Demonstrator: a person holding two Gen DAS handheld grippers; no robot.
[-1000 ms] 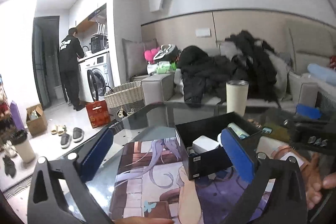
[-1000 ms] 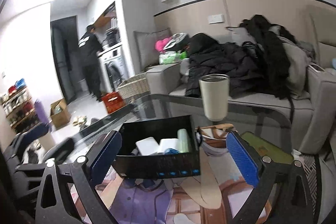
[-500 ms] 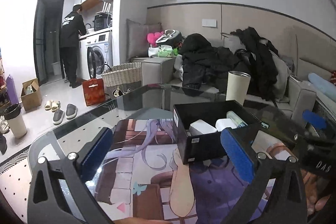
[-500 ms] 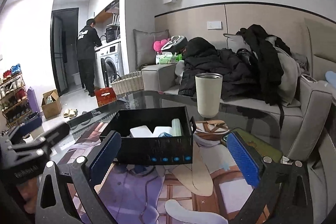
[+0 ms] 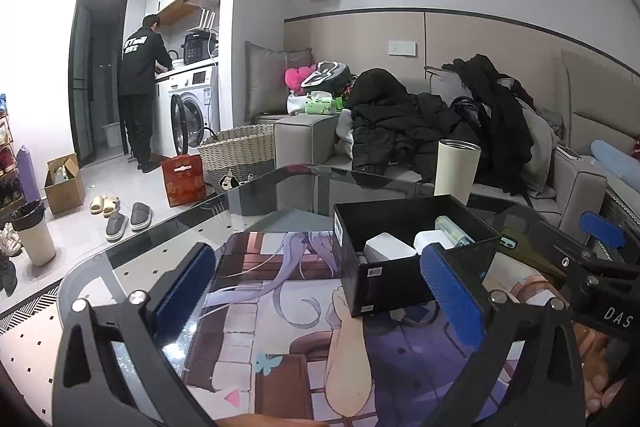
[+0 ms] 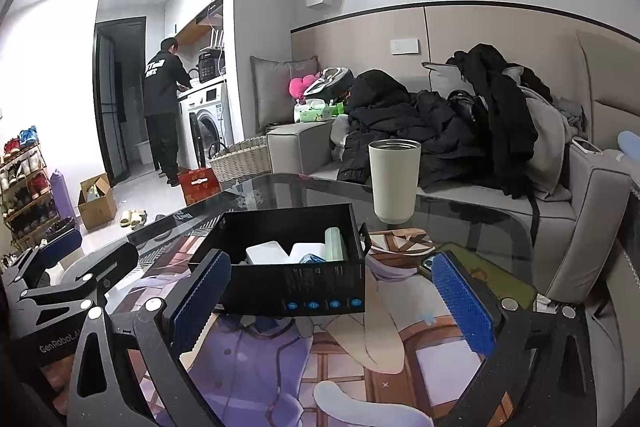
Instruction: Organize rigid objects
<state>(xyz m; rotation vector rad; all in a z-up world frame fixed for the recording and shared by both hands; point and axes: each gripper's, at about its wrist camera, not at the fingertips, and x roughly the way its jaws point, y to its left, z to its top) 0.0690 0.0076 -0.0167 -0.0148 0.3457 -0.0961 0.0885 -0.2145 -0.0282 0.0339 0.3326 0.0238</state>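
A black open box (image 5: 404, 267) (image 6: 304, 283) stands on the glass table's printed mat. Inside it lie two white blocks (image 5: 390, 247) (image 6: 266, 253) and a pale green tube (image 6: 334, 243). My left gripper (image 5: 320, 291) is open and empty, with the box behind its right fingertip. My right gripper (image 6: 332, 303) is open and empty, with the box between and beyond its fingertips. Each gripper shows at the edge of the other's view.
A cream tumbler (image 6: 394, 181) stands behind the box. A green-cased phone (image 6: 480, 275) lies to the right of the box. A sofa (image 6: 560, 195) piled with dark coats runs behind the table. A person (image 5: 140, 95) stands at a washing machine far left.
Both grippers have pulled back and levelled out from the box; both stayed open and empty. The box has not moved.
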